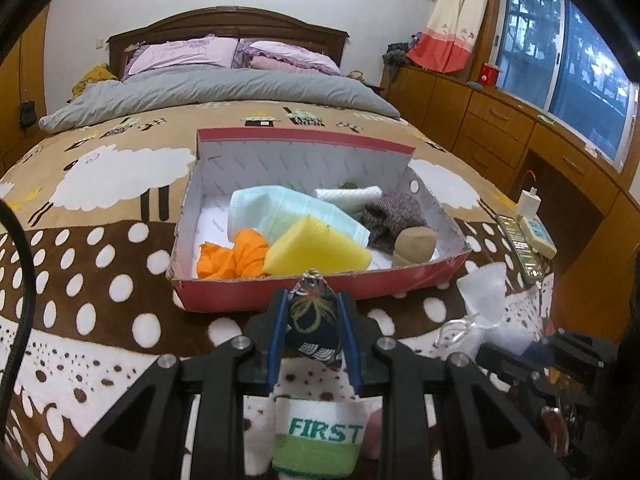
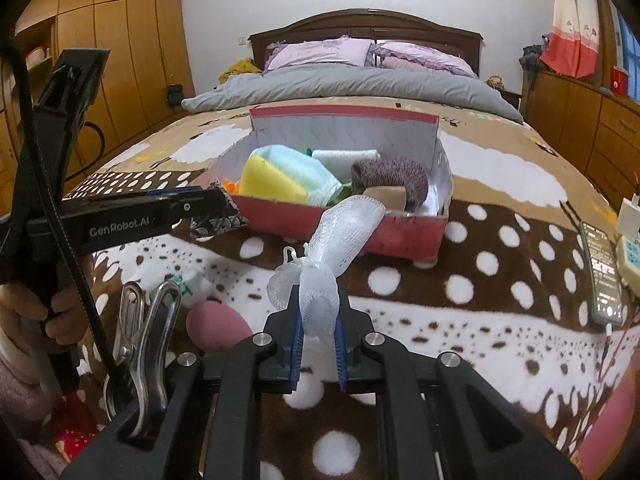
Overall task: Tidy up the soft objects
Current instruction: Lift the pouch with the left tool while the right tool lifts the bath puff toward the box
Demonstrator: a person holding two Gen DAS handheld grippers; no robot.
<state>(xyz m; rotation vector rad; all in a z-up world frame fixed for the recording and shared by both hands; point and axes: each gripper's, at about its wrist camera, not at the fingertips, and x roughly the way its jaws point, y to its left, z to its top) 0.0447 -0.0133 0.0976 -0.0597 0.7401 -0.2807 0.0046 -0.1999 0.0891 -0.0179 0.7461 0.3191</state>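
A red cardboard box (image 1: 304, 286) (image 2: 404, 236) sits on the bed. It holds a yellow sponge (image 1: 316, 250) (image 2: 268, 180), a blue face mask (image 1: 288, 210), orange cloth (image 1: 236, 258), a white towel (image 1: 348, 196), a grey knit sock (image 1: 396, 212) (image 2: 392, 174) and a beige roll (image 1: 414, 244). My left gripper (image 1: 312, 316) is shut on a dark patterned pouch (image 1: 314, 328) (image 2: 218, 216) just before the box's near wall. My right gripper (image 2: 318, 320) is shut on a white mesh bag (image 2: 336, 248) (image 1: 480, 300), right of the left one.
A white and green "FIRST" sock (image 1: 320, 440) and a pink sponge ball (image 2: 216, 328) lie on the spotted blanket (image 2: 460, 288) near me. A phone (image 2: 602, 276) and a power strip (image 1: 538, 232) lie at the bed's right edge. A metal clip (image 2: 144, 340) is at lower left.
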